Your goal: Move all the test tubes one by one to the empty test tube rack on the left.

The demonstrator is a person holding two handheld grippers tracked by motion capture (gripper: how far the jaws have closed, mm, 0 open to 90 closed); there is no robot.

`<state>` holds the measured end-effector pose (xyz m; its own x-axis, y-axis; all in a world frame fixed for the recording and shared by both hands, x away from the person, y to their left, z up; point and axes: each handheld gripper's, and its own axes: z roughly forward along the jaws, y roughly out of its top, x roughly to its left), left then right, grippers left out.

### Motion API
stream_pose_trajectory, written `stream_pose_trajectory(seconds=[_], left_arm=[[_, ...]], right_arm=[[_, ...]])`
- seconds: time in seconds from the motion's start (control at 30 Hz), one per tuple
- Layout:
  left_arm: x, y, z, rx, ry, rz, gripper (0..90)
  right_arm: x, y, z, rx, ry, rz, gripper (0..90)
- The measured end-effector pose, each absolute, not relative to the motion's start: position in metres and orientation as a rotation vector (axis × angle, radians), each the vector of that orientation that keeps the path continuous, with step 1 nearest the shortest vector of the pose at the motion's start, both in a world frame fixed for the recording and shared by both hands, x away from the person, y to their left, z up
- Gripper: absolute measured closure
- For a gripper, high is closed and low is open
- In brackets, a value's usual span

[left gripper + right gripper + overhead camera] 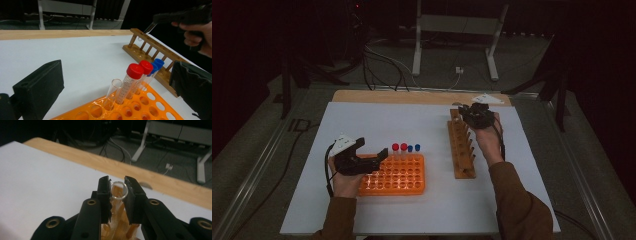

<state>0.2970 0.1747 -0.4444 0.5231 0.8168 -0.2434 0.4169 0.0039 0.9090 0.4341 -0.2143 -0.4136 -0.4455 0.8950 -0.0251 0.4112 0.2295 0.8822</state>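
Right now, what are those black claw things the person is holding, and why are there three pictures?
A person holds two black squeezing tools called grippers. One picture looks down from above; the other two come from small cameras riding on each gripper. On the white table sit an orange plastic rack with red-capped and blue-capped tubes, plus one clear uncapped tube, and a brown wooden rack. The left gripper is open, near the orange rack. The right gripper pinches a clear glass tube over the wooden rack.
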Motion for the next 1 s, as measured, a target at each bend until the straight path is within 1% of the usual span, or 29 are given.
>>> stream_pose_trajectory(seconds=[0.17, 0.33, 0.53, 1.0], left_arm=[[0.297, 0.174, -0.443, 1.609, 1.065, 0.438, 0.6], [0.298, 0.170, -0.443, 1.617, 1.057, 0.442, 0.6], [0.299, 0.163, -0.442, 1.630, 1.039, 0.448, 0.6], [0.295, 0.146, -0.434, 1.672, 0.970, 0.471, 0.7]], right_arm=[[0.422, -0.218, -0.391, 1.140, 1.950, 1.188, 76.4], [0.408, -0.223, -0.378, 1.097, 1.977, 1.216, 76.4], [0.392, -0.219, -0.372, 1.034, 2.065, 1.234, 76.3], [0.357, -0.183, -0.364, 0.920, 2.228, 1.291, 76.0]])
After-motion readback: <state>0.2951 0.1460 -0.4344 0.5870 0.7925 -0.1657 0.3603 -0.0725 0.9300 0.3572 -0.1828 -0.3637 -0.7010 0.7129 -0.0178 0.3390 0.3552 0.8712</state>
